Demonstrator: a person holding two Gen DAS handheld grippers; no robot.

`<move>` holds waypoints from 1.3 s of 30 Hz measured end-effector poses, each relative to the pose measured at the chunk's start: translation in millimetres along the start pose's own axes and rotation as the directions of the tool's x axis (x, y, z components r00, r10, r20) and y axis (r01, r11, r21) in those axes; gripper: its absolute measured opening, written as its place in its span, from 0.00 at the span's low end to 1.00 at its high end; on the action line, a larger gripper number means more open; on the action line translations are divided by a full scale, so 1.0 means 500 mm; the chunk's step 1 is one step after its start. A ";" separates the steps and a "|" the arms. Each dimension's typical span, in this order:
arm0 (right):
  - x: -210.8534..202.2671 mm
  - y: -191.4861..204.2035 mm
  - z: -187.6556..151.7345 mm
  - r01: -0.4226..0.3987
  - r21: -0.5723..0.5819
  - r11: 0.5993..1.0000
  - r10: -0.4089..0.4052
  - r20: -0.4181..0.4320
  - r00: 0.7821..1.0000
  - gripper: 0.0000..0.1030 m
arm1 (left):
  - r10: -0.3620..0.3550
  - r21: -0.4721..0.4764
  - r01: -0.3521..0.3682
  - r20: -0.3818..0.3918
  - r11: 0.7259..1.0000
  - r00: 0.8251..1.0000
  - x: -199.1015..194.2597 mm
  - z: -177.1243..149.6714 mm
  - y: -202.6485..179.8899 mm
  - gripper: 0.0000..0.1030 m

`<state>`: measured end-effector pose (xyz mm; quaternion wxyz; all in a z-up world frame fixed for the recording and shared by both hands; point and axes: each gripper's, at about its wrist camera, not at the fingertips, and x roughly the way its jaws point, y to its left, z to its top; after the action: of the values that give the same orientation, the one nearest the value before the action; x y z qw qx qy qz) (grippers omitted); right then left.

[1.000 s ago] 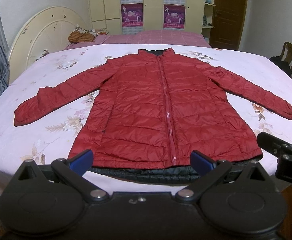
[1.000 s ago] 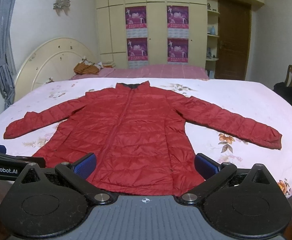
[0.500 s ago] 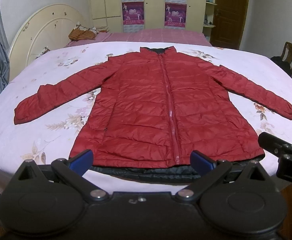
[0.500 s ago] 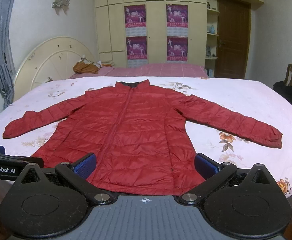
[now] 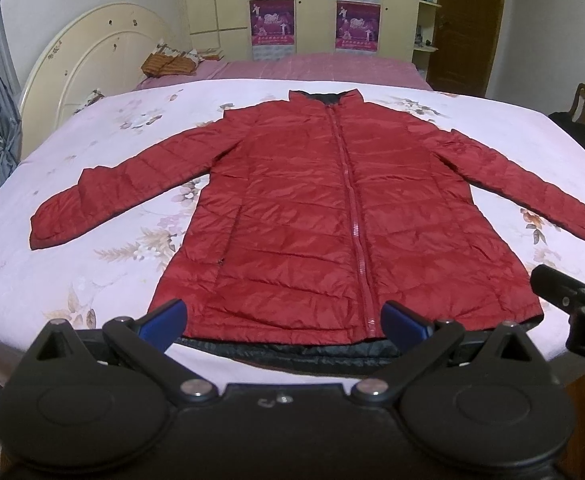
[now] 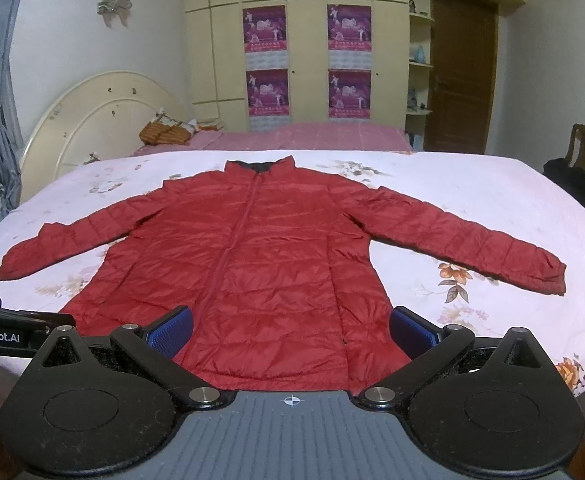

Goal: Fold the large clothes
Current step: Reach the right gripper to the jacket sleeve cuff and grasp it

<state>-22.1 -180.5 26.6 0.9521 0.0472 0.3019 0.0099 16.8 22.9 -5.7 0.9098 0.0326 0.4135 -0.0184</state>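
A red quilted down jacket point(image 5: 332, 216) lies flat and zipped on the bed, front up, both sleeves spread out, collar at the far side; it also shows in the right wrist view point(image 6: 260, 264). Its dark lining shows along the near hem point(image 5: 284, 352). My left gripper point(image 5: 282, 322) is open and empty, above the near hem left of the zip. My right gripper point(image 6: 292, 336) is open and empty, above the hem's right half. Each gripper shows at the edge of the other's view.
The bed has a pale floral sheet point(image 5: 92, 184) with a cream round headboard point(image 5: 92, 60) at the left. A pink bed point(image 6: 312, 138), wardrobes with posters, a brown door point(image 6: 460, 76) and a wooden chair point(image 6: 584, 152) stand behind.
Both grippers have moved slightly forward and tilted down over the jacket's hem. The jacket has not moved and both grippers stay open.
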 end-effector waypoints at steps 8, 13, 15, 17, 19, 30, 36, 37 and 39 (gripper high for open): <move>0.033 -0.011 0.012 0.024 0.016 1.000 -0.024 0.000 1.000 1.00 | 0.008 0.012 -0.008 -0.010 1.000 1.000 0.036 0.024 0.010 1.00; 0.067 -0.023 0.020 0.050 0.035 0.998 -0.049 -0.008 0.999 1.00 | 0.011 0.018 -0.011 -0.019 1.000 1.000 0.073 0.050 0.022 1.00; 0.082 -0.027 0.026 0.062 0.040 0.997 -0.062 -0.012 0.998 1.00 | 0.010 0.017 -0.010 -0.023 1.000 1.000 0.091 0.061 0.027 1.00; 0.100 -0.031 0.031 0.079 0.047 0.996 -0.079 -0.014 0.997 1.00 | 0.006 0.010 -0.005 -0.028 1.000 1.000 0.110 0.073 0.034 1.00; 0.117 -0.035 0.037 0.093 0.055 0.994 -0.092 -0.018 0.996 1.00 | 0.000 0.005 0.000 -0.034 1.000 0.999 0.131 0.086 0.042 1.00; 0.225 -0.048 0.086 0.198 0.111 0.974 -0.194 -0.052 0.980 1.00 | -0.023 0.030 0.024 -0.030 0.999 0.999 0.257 0.175 0.087 1.00; 0.288 -0.065 0.111 0.273 0.146 0.951 -0.265 -0.072 0.961 1.00 | -0.058 0.046 0.060 -0.038 0.997 0.998 0.319 0.209 0.111 1.00; 0.296 -0.070 0.115 0.285 0.150 0.947 -0.277 -0.072 0.958 1.00 | -0.063 0.050 0.064 -0.038 0.997 0.997 0.330 0.213 0.113 1.00; 0.309 -0.083 0.125 0.308 0.162 0.937 -0.300 -0.072 0.951 1.00 | -0.070 0.057 0.072 -0.037 0.996 0.997 0.350 0.222 0.115 1.00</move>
<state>139.6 -219.8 -15.4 0.9274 0.0815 0.3272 -0.1622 218.5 71.1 -62.2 0.8997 0.0446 0.4297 -0.0621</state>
